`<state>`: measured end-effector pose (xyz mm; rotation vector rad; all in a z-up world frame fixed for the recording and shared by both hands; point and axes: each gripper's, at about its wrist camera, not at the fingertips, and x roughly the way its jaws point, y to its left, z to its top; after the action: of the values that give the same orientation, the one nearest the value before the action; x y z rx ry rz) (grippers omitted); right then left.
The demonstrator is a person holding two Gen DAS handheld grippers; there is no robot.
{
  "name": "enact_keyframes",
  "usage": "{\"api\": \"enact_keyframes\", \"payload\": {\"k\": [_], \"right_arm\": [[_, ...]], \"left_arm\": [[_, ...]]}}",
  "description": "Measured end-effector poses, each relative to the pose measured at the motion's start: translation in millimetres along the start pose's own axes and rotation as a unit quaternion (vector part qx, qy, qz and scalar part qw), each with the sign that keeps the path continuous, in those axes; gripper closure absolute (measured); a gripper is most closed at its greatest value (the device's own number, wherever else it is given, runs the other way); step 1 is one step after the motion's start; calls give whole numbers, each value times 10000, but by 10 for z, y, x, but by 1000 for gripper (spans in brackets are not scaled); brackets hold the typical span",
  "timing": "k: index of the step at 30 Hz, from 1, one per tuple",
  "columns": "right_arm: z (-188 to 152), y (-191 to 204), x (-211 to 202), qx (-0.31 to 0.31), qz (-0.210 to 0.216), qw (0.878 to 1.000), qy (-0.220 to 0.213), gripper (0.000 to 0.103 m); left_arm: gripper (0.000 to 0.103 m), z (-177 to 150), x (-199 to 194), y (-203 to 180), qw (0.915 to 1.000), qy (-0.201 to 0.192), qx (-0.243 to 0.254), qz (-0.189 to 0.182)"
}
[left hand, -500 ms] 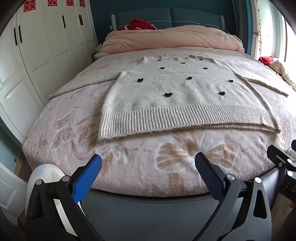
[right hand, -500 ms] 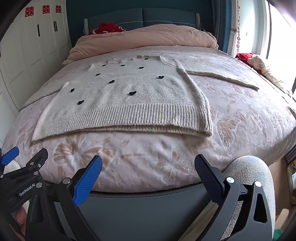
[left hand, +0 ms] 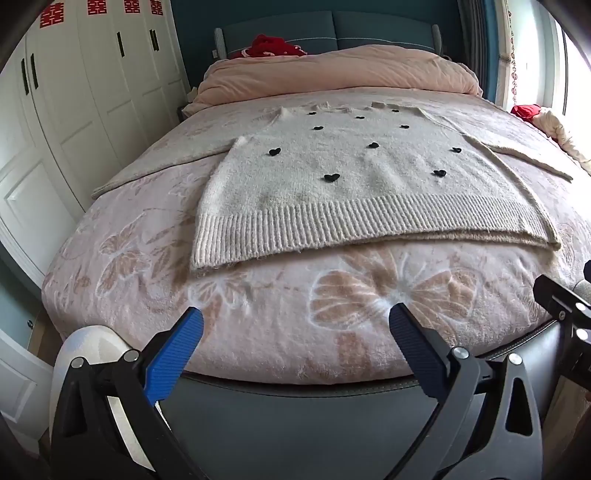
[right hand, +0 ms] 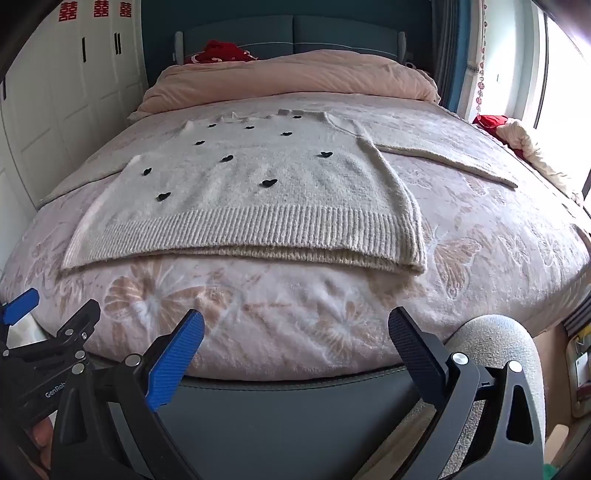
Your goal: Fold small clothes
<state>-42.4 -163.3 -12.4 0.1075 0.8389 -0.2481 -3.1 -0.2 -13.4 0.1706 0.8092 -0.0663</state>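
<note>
A fuzzy cream knitted sweater (left hand: 354, 184) lies flat and face up on the bed (left hand: 258, 314), its broad ribbed hem toward the near edge and both sleeves spread outward. Small black hearts (left hand: 331, 178) dot its front. Under it is a plush pink blanket with large pale butterfly shapes; at the far end a smooth pink duvet (left hand: 332, 70) is bunched before a dark teal headboard (left hand: 332, 26).

The left wrist view shows a white wardrobe (left hand: 74, 110) with red paper cut-outs, and a pale rounded object at near left. The right wrist view alone shows a grey speckled rounded object (right hand: 495, 354) at near right and the bright window side (right hand: 554, 92).

The left gripper (left hand: 295, 332) hangs level before the near bed edge, blue-padded jaws spread wide, holding nothing. The right gripper (right hand: 295, 332) sits just beside it in the same pose, jaws wide and empty, both short of the sweater's hem.
</note>
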Motion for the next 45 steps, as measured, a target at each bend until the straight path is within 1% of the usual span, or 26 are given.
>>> {"api": "enact_keyframes", "payload": {"k": [7,20,45], "right_arm": [[-2,24,25,-48,-28,10000,39,5],[-9,44,23,-68,-20,10000,58,5],[-15,52,48,-88,-11,9999,78,5]], "left_arm": [[5,-10,1,45,10000,-3,-61,42],[5,-12,42,54,10000,45,-84,-6],[5,-31,51,23,10000,36,-46,-7]]}}
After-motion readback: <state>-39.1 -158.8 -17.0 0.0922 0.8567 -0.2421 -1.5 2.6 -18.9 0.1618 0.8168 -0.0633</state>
